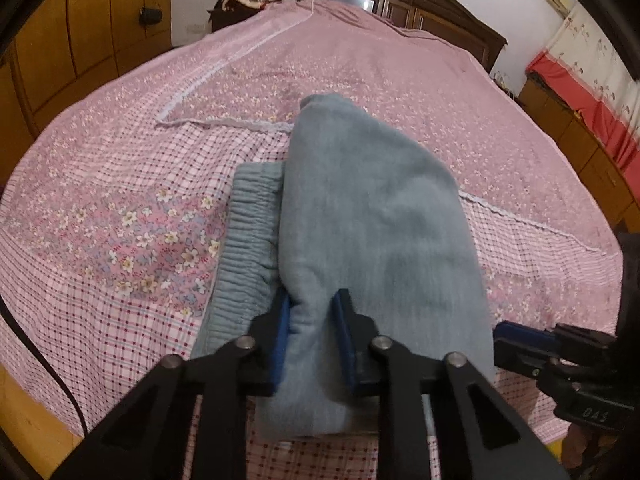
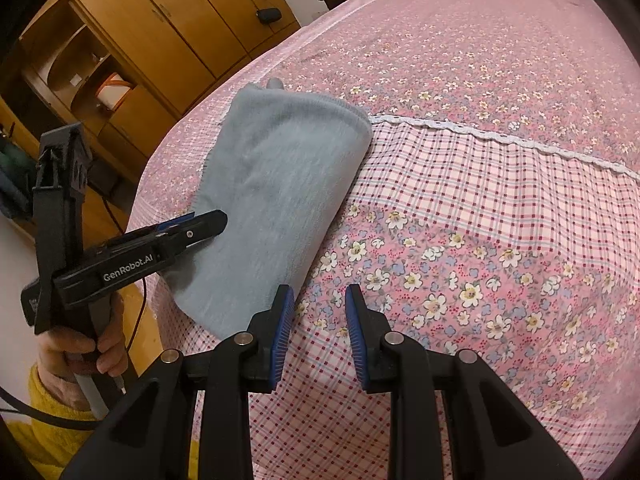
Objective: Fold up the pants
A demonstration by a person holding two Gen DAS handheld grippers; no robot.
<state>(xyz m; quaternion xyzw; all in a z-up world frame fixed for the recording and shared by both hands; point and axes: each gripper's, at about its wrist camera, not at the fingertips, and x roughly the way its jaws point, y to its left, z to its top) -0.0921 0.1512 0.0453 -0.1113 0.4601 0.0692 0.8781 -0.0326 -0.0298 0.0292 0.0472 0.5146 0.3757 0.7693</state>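
The grey pants [image 1: 372, 216] are laid folded on the near part of the bed [image 1: 120, 184], waistband to the left. The left gripper [image 1: 310, 340] is clamped on a soft, thick fold at the near edge; this limp cloth is best taken at such edges. The right gripper [image 2: 318, 336] is held apart, empty, over the flowered cover. Wooden wardrobes [image 2: 160, 36] are seen behind.

Grey-blue pants [image 1: 372, 220] folded over, elastic waistband [image 1: 248, 236] exposed at left, lying near the bed's [image 1: 120, 184] front edge.
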